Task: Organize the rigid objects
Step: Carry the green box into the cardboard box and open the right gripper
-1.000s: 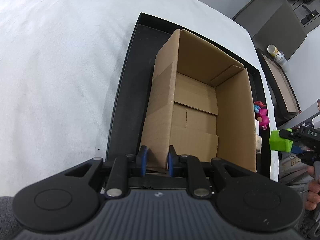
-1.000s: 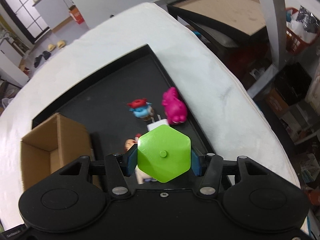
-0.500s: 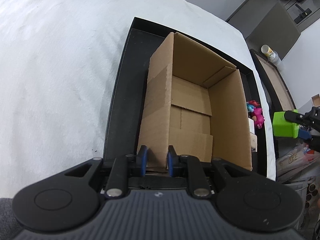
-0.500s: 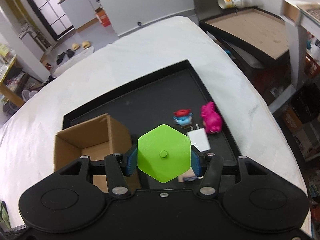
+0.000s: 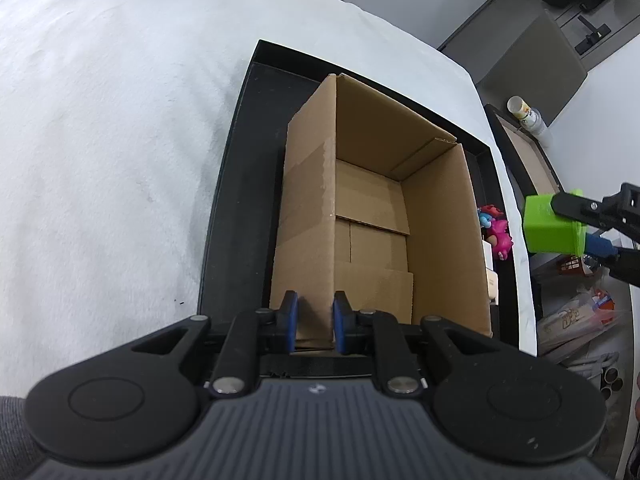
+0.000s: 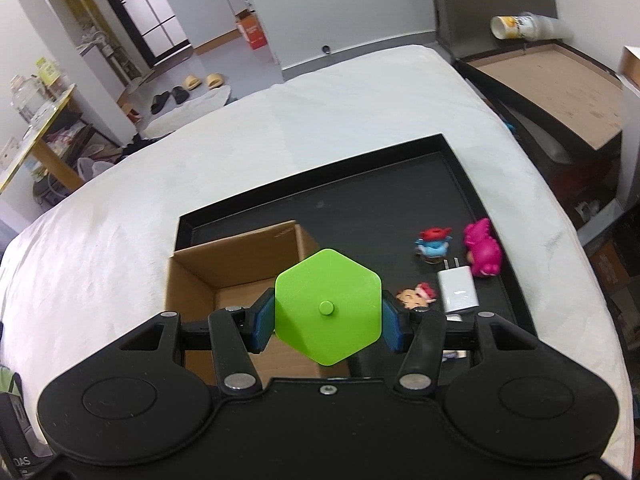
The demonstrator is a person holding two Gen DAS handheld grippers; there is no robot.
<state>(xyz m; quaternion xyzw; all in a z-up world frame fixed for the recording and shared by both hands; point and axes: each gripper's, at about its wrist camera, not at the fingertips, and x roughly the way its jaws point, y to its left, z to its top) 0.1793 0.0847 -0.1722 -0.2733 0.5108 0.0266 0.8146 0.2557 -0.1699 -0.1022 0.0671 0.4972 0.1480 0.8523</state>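
White cloth-covered table (image 5: 120,128) carries the black tray (image 5: 236,208), which confines all the work items. Inside it stands the open cardboard box (image 5: 372,216), the likely receptacle, empty as far as the left wrist view shows. Your left gripper (image 5: 313,316) pinches the box's near wall between narrow fingers, apparently to steady it for loading. Your right gripper (image 6: 327,322) clamps the green hexagonal block (image 6: 327,306) by two opposite flats, held in the air near the box's right wall and not yet over the opening. Still loose on the tray: pink dinosaur toy (image 6: 482,254), white charger plug (image 6: 458,290), blue-and-red figurine (image 6: 432,242), small pink-capped figurine (image 6: 418,294).
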